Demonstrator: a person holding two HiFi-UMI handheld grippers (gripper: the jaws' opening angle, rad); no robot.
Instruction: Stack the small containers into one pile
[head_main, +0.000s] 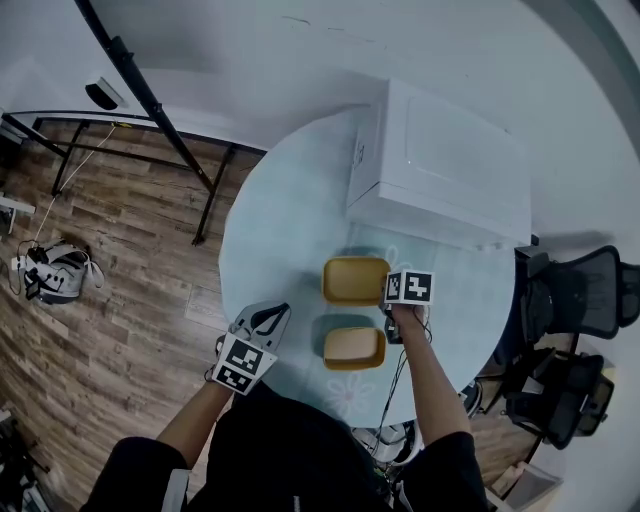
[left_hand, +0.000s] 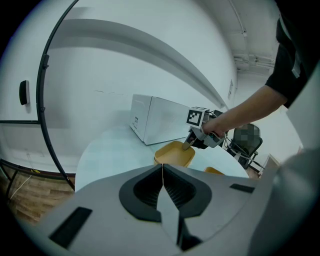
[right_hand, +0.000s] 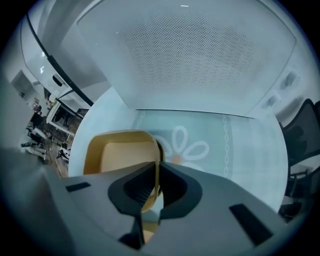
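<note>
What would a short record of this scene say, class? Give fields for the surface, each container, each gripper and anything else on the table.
Surface: round table, pale, with a flower print
Containers: two, yellow, apart, not yet stacked
Far yellow container: right gripper fingers shut on its rim
Near yellow container: untouched
Left gripper: fingers shut, holding nothing, at the table's near edge
Other: white box on the table's far side

A white box (head_main: 440, 165) sits on the round table (head_main: 270, 230); a black chair (head_main: 585, 290) stands beside the table on wood floor (head_main: 100, 300).
</note>
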